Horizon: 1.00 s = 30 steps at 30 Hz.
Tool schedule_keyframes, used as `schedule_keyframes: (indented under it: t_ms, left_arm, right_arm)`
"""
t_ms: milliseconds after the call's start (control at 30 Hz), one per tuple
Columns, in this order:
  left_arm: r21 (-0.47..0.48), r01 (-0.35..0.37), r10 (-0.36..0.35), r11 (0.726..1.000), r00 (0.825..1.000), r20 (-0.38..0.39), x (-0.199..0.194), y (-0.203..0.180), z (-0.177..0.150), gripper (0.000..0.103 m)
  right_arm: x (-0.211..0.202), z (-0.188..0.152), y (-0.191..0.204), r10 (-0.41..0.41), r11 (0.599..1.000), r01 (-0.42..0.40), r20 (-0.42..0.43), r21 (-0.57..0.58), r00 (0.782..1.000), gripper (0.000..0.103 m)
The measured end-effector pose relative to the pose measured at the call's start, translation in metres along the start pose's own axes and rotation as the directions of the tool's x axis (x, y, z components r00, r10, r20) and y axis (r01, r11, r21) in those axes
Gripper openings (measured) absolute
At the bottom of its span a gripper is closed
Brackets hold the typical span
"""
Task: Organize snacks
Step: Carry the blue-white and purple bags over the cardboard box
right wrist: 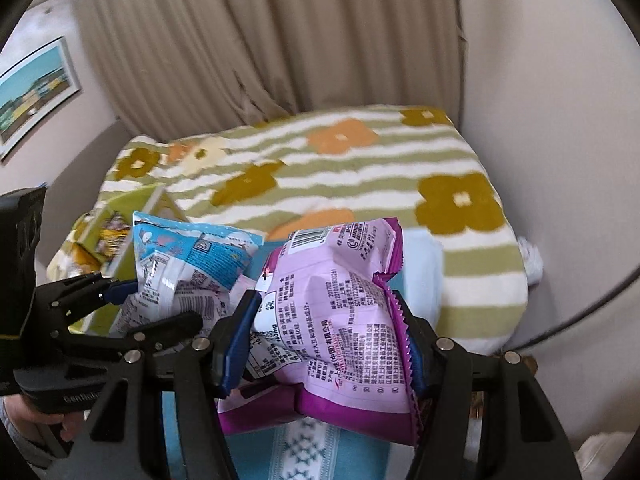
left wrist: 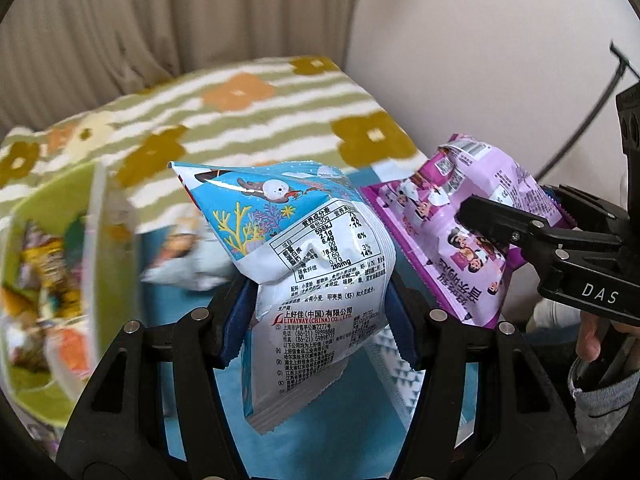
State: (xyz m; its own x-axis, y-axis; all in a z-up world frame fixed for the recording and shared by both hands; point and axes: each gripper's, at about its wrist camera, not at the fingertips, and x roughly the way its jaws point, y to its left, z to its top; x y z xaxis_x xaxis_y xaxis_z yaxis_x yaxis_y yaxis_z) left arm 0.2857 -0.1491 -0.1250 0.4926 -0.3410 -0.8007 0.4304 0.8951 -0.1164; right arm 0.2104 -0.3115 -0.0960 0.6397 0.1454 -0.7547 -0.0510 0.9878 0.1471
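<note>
Holding a blue snack bag [left wrist: 316,240] in the left gripper [left wrist: 320,312] and a purple snack bag [right wrist: 332,312] in the right gripper [right wrist: 332,344], fingers pinching mid-pack above the bed; seeming light, crinkly, slippery, crushable.

The left gripper [left wrist: 320,312] clamps a blue snack bag [left wrist: 304,248], while the right gripper [left wrist: 516,220] alongside pinches a purple snack bag [left wrist: 460,232], above a blue cloth [left wrist: 332,432].

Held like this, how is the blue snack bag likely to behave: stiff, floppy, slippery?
The blue snack bag is probably floppy: it creases where the left gripper pinches it. Its puffed upper part suggests it is light for its size. The glossy film may be slippery.
</note>
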Motion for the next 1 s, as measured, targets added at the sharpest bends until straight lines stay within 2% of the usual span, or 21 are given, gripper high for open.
schedule_keyframes:
  t_ms: [300,467,767,967,1000]
  left_arm:
    - [-0.113,-0.143,0.153,0.983,0.985,0.086,-0.077,0.098,-0.001,0.057]
    - [-0.158,-0.187,0.201,0.970,0.976,0.079,-0.096,0.167,-0.004,0.057]
    - [-0.196,-0.213,0.225,0.957,0.974,0.041,-0.096,0.282,-0.003,0.057]
    - [-0.184,-0.202,0.205,0.962,0.979,-0.002,-0.070,0.330,0.007,0.057]
    - [-0.183,-0.202,0.205,0.962,0.979,-0.007,-0.064,0.336,0.009,0.060]
  right_arm:
    - [-0.006,0.039,0.096,0.141,0.983,-0.132,0.063,-0.130,0.988,0.058]
    - [0.007,0.061,0.155,0.200,0.966,-0.183,0.084,-0.181,0.976,0.058]
    - [0.050,0.094,0.249,0.242,0.957,-0.223,0.083,-0.187,0.967,0.058]
    - [0.078,0.103,0.286,0.224,0.961,-0.212,0.052,-0.180,0.973,0.058]
    - [0.083,0.104,0.290,0.219,0.962,-0.209,0.045,-0.174,0.975,0.058]
